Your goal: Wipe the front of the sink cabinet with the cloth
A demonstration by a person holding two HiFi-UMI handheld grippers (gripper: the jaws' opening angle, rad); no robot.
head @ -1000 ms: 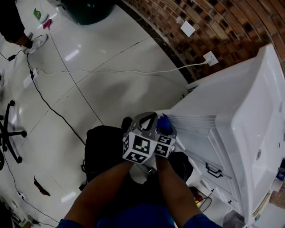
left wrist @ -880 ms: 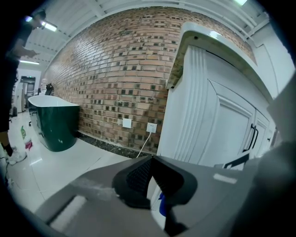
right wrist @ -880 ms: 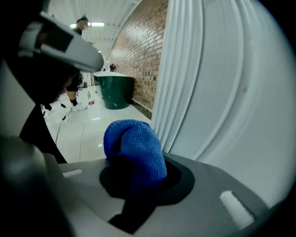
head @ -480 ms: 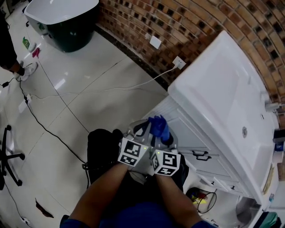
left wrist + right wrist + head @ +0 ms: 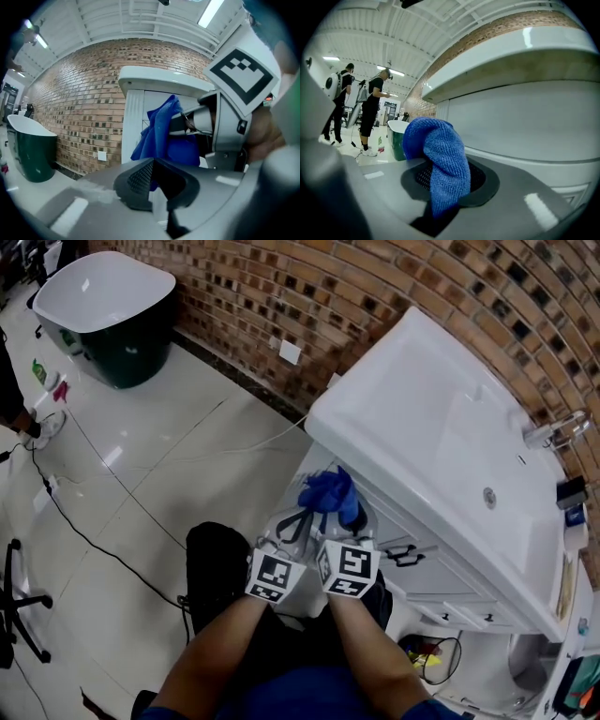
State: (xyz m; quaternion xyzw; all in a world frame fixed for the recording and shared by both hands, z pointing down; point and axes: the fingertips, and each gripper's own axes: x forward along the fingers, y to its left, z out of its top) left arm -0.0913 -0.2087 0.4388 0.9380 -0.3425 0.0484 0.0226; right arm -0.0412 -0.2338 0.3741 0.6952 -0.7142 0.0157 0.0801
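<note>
**Cloth held up at the cabinet's top corner**

The right gripper (image 5: 349, 517) is clamped on a blue cloth (image 5: 328, 491). In its own view the jaws (image 5: 445, 180) pinch the lower end of the cloth (image 5: 440, 157), and the rest bunches up above them. The left gripper (image 5: 296, 521) is just beside it on the left, their marker cubes nearly touching. Its jaws (image 5: 157, 180) are closed together with nothing between them. From the left gripper view, the right gripper (image 5: 187, 123) shows to the right, with the cloth (image 5: 159, 133) hanging from its tips.

The cloth is up by the top left corner of the white sink cabinet (image 5: 398, 521), right under the overhanging rim of the sink (image 5: 412, 409). Whether it touches the cabinet front (image 5: 525, 122) cannot be told. Further right on the front is a dark handle (image 5: 405, 554), and a tap (image 5: 553, 432) stands at the sink's far right edge.

Behind the cabinet runs a brick wall (image 5: 375, 287) with a white socket (image 5: 290, 352) low down. At the far left a bathtub (image 5: 103, 306), white inside and dark green outside, stands on the glossy tiled floor (image 5: 141, 474), which has cables (image 5: 103, 545) trailing across it. Near the right, below the cabinet, is a wire basket (image 5: 436, 657). Two people (image 5: 375, 112) stand far off in the right gripper view.
</note>
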